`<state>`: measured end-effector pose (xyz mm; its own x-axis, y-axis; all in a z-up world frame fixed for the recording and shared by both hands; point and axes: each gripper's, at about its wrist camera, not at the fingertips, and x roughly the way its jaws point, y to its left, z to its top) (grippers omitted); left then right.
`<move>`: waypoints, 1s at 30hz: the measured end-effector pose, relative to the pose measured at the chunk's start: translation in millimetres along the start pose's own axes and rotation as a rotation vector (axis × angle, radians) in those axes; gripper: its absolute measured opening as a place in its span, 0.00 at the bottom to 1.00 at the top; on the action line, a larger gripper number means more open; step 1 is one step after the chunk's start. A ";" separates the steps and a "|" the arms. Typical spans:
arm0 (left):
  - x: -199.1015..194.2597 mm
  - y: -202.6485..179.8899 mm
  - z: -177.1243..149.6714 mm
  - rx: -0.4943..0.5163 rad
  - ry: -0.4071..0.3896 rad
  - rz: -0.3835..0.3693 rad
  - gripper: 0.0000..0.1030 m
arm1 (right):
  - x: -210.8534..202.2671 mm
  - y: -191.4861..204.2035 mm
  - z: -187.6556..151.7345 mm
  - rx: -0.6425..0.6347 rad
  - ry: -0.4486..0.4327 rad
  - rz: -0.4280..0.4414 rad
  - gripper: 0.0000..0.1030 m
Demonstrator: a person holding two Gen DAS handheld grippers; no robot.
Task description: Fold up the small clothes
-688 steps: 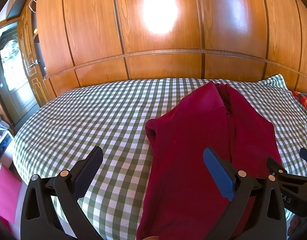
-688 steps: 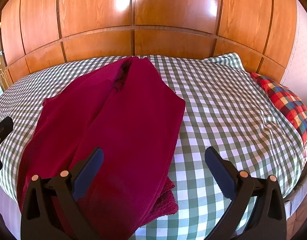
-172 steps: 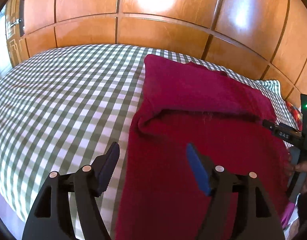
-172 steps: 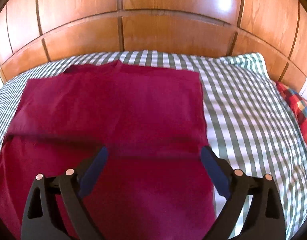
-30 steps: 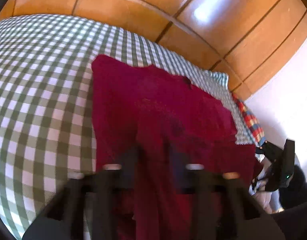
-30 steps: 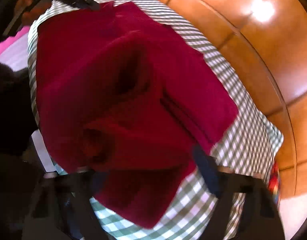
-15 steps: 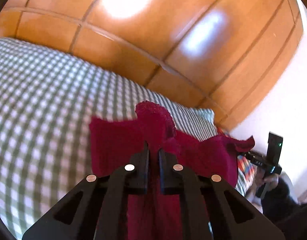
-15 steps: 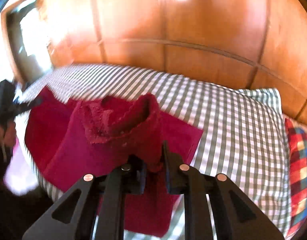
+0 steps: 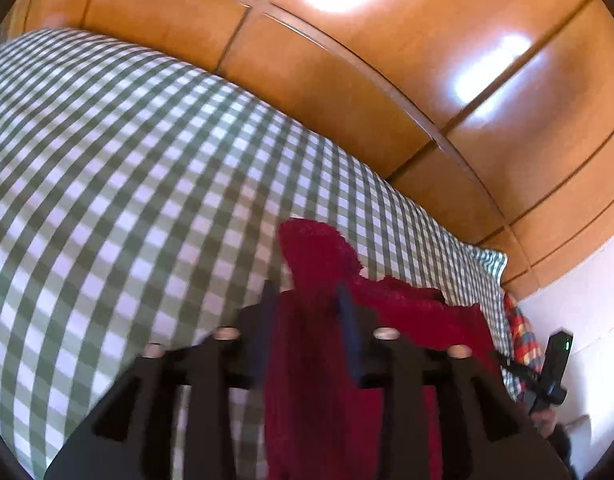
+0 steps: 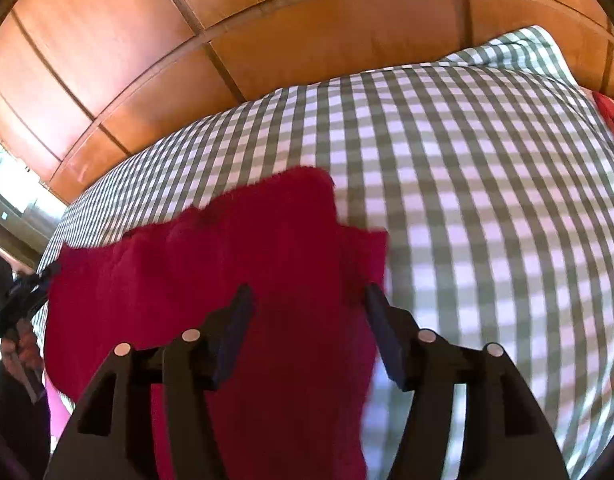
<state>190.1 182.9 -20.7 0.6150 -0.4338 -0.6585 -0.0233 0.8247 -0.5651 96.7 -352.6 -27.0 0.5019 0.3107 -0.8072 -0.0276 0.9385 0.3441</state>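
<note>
Release under way on both sides: left gripper [image 9: 307, 320] half a second ago pinched shut on the red garment [image 10: 267, 248], now spreading with cloth still between the jaws; right gripper [image 10: 307, 316] likewise widening over the cloth, pads off it. Means the carried edge is being laid down, another fold about done; garment lying on the checked bedspread [image 10: 487, 200]. Plenty of open bedspread beyond the far edge and to the left in the left wrist view; wooden wall panels [image 9: 347, 80] well back.

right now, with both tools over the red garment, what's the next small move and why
Probably draw both tools back clear of the red garment. The left tool and right tool are opening, the cloth lies between their pads unpinched, folded over on the checked bedspread, so the fold looks released.
</note>
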 end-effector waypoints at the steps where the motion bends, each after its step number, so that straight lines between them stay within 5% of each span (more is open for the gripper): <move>1: -6.4 5.5 -4.4 -0.005 -0.001 -0.014 0.39 | -6.5 -2.1 -7.4 -0.003 -0.001 0.007 0.58; 7: -53.2 14.3 -58.8 0.074 0.023 -0.097 0.41 | -38.7 -9.3 -70.3 -0.001 0.011 0.058 0.56; 8: -60.8 13.6 -70.1 0.093 0.027 -0.108 0.51 | -40.5 -7.8 -79.8 -0.003 0.017 0.057 0.56; 10: -74.2 8.9 -91.7 0.131 0.030 -0.128 0.59 | -42.4 -7.0 -88.0 0.003 0.019 0.062 0.47; 18: -80.5 -3.9 -145.0 0.231 0.094 -0.143 0.59 | -41.2 -1.1 -102.6 0.020 0.016 0.068 0.28; 19: -76.9 -3.2 -146.0 0.223 0.096 -0.149 0.52 | -40.4 -0.4 -102.4 0.018 0.020 0.062 0.20; 20: -74.0 -2.1 -145.9 0.214 0.103 -0.154 0.29 | -41.0 1.9 -103.2 0.009 0.025 0.049 0.17; 22: -64.3 -3.9 -141.2 0.205 0.131 -0.158 0.11 | -44.3 4.3 -103.4 -0.010 0.022 0.032 0.07; 26: -76.1 -17.6 -123.7 0.239 0.084 -0.193 0.07 | -68.4 18.1 -109.6 -0.072 -0.016 -0.004 0.06; 30: -96.7 -14.9 -128.6 0.268 0.109 -0.232 0.06 | -86.9 14.9 -141.6 -0.127 0.040 -0.038 0.06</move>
<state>29.6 165.8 -12.5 0.4915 -0.6449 -0.5852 0.3228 0.7591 -0.5653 -69.8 -344.3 -19.7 0.4700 0.2777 -0.8378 -0.1192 0.9605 0.2515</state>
